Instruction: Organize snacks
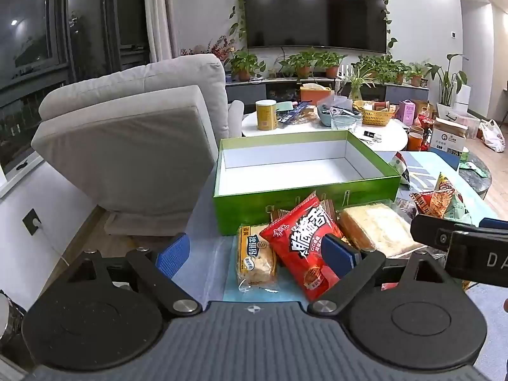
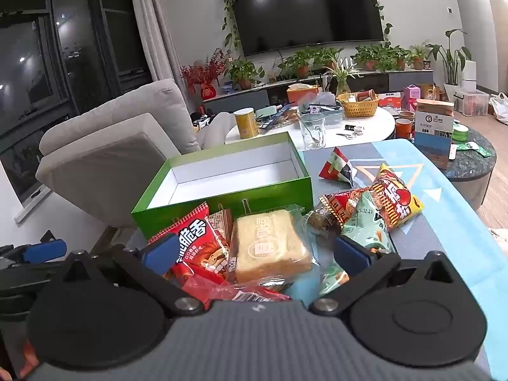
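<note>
Both wrist cameras look forward and slightly down along their blue-padded fingers, close above the snack pile. The left view sits further left, the right further right; both share the green box (image 1: 304, 203) (image 2: 222, 201), red snack bag (image 1: 304, 238) (image 2: 193, 247) and wrapped bread (image 1: 377, 228) (image 2: 270, 244).

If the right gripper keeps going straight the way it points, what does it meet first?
Most likely the clear-wrapped pale sponge cake, lying centred between the open right gripper fingers, in front of the green box. Depth is uncertain.

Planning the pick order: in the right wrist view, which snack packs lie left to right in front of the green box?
Red snack bag → wrapped bread slice → pale green packet → yellow and red chip bag.
</note>
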A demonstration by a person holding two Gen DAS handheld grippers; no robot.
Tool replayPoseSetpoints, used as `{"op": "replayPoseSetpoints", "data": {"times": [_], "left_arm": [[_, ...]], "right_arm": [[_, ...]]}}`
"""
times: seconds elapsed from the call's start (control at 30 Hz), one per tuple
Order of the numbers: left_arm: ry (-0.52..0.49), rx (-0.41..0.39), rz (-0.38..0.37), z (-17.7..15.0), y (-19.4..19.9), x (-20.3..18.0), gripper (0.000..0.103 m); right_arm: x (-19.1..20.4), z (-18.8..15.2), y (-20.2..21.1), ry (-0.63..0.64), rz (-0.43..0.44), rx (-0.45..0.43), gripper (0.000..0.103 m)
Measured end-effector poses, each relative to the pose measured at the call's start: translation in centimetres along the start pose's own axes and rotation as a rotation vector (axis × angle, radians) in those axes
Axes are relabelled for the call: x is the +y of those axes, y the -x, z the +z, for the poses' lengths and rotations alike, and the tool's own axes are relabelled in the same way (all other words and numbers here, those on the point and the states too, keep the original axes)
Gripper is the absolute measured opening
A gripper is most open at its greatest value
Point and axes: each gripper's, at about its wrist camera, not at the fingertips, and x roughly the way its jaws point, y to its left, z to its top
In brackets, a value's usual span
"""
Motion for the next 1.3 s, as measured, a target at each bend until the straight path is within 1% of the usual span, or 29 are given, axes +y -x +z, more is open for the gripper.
{"op": "replayPoseSetpoints", "data": {"times": [0.1,0.13,0.2,0.23,0.93,1.3], "left_arm": [[-0.009,-0.004,-0.002,0.1,-0.1,0.1,0.088],[-0.019,-0.036,-0.001,-0.1,0.6,-0.1,0.088],[-0.034,-0.047,0.004,-0.3,1.2,-0.5,0.087],[-0.027,-0.018,-0.007,0.3,0.6,-0.3,0.087],[-0.023,-0.020,-0.014,0.1,0.5,-0.2,0.085],[-0.022,-0.021,-0.012,0.0,0.4,-0.3,0.085]], "right_arm": [[0.0,0.1,0.0,-0.001,0.001,0.001,0.077],[-0.1,0.1,0.0,-0.001,0.003,0.000,0.077],[0.0,0.0,0.1,-0.001,0.003,-0.001,0.077],[0.0,0.0,0.2,-0.001,0.003,-0.002,0.077],[0.0,0.4,0.4,0.007,-0.002,0.002,0.077],[-0.1,-0.4,-0.1,0.011,-0.003,0.008,0.077]]}}
